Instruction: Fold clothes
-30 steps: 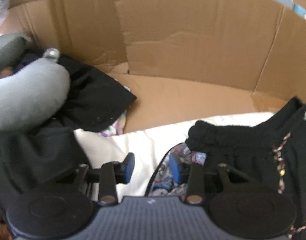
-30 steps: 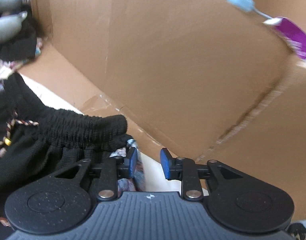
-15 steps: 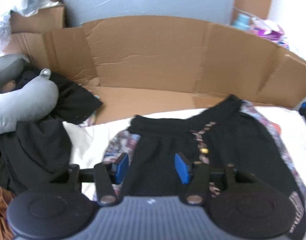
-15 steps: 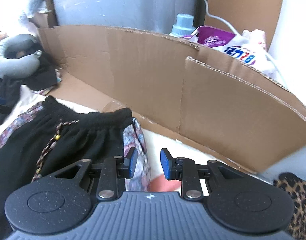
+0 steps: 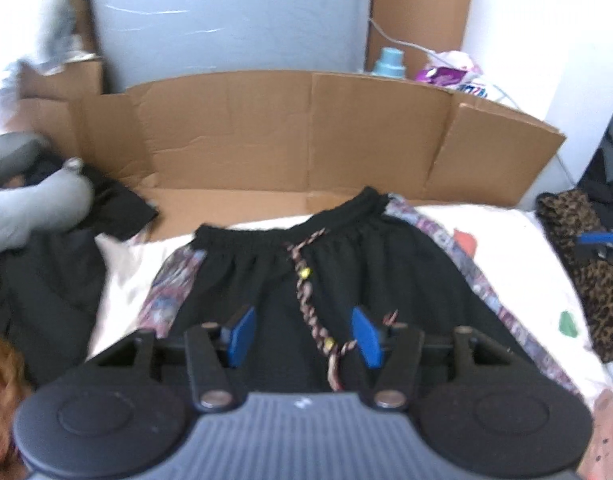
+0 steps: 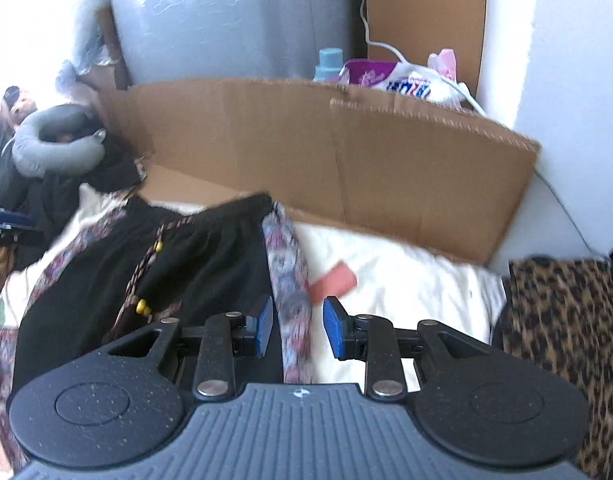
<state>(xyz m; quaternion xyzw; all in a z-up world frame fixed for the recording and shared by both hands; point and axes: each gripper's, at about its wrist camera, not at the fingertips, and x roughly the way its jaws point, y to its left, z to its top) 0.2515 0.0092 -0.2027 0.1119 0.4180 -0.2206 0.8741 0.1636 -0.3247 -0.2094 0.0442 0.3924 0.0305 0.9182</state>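
Black shorts (image 5: 346,272) spread flat, person's capped head (image 6: 11,100) only right view

Both grippers, left gripper (image 5: 302,330) and right gripper (image 6: 294,326), look identical: black plastic, ribbed grey body, blue pads (image 6: 263,325), silver screws (image 5: 212,399).

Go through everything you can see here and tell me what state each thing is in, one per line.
Black shorts: spread flat on the white sheet, unfolded, waistband toward the cardboard.
Drawstring: loose, lying down the front.
Left gripper: open, empty, jaws just been opening.
Right gripper: open, empty, above the patterned side stripe.
Cardboard: standing bent behind the sheet.
Neck pillow: resting on dark clothes.
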